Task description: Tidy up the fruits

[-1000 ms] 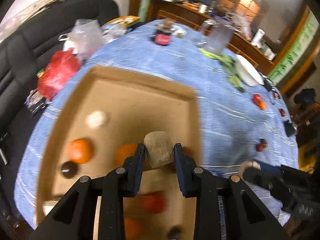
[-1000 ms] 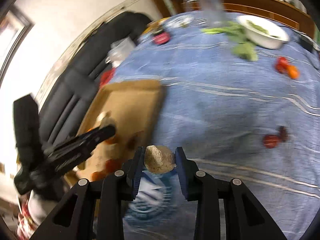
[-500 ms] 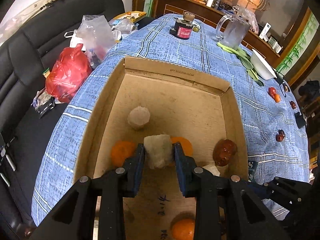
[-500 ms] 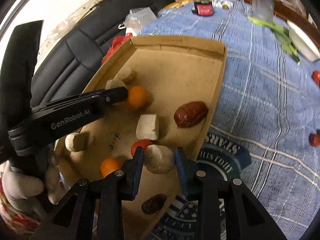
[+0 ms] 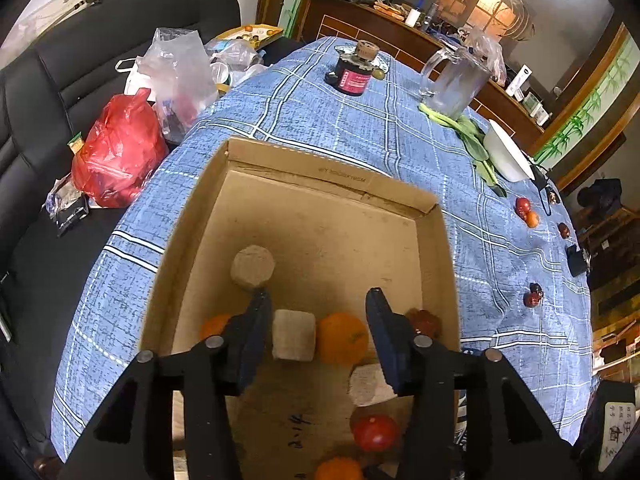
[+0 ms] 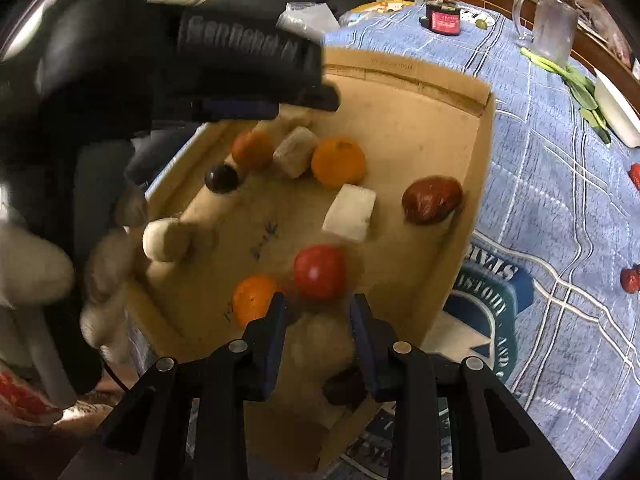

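Beige chunk (image 5: pixel 293 340) now loose between opening left hand-held gripper (image 5: pixel 316 312) jaws.

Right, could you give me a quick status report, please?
Left gripper jaws opening, beige chunk released in box. Right gripper shut on blurred beige piece above box.

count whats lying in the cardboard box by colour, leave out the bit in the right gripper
orange round fruits: 3
bright red round fruit: 1
dark red-brown wrinkled fruits: 2 (one blurred)
black round fruit: 1
pale beige chunks: 4
total: 11
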Tool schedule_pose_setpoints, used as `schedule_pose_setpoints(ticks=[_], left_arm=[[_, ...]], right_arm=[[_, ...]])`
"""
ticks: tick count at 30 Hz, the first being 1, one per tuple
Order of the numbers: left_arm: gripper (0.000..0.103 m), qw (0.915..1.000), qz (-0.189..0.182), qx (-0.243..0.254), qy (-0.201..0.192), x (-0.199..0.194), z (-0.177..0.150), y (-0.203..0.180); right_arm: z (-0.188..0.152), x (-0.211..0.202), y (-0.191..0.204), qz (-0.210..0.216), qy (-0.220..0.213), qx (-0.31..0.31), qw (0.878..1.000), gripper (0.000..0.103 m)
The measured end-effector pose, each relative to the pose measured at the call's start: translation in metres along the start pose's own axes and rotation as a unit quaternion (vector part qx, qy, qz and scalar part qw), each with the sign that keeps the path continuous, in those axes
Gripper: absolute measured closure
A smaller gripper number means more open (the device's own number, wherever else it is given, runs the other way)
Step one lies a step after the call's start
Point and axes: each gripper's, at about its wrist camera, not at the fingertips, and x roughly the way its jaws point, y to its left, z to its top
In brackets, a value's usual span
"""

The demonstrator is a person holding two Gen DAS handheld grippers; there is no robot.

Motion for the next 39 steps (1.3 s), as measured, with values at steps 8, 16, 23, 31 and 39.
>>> schedule_pose_setpoints(ticks=[8,16,23,31,39], left_arm=[[0.051,0.9998,0.007,0.003,-0.018,-0.018,-0.007,-0.011],[0.050,0.9969,0.032,-0.022,-0.068,-0.071,-0.020,-0.015],[0.039,0.9881,0.079,-0.026,-0.129,-0.128,-0.044,-0.041],[0.023,0.9730,0.141,-0.022,-0.181,-0.170,-0.065,-0.070],[0.012,0.9504,0.207,-0.042,-0.228,-0.197,-0.077,-0.084]], right_arm=[[-0.004,-0.021,-0.007,-0.001,-0.022,0.009,1.000,0.049],[-0.011,-0.057,-0.031,-0.020,-0.068,0.042,0.997,0.049],[-0.029,-0.077,-0.042,-0.028,-0.075,0.056,0.995,0.045],[-0.042,-0.089,-0.054,-0.026,-0.080,0.073,0.994,0.045],[-0.052,-0.111,-0.057,-0.027,-0.103,0.061,0.992,0.040]])
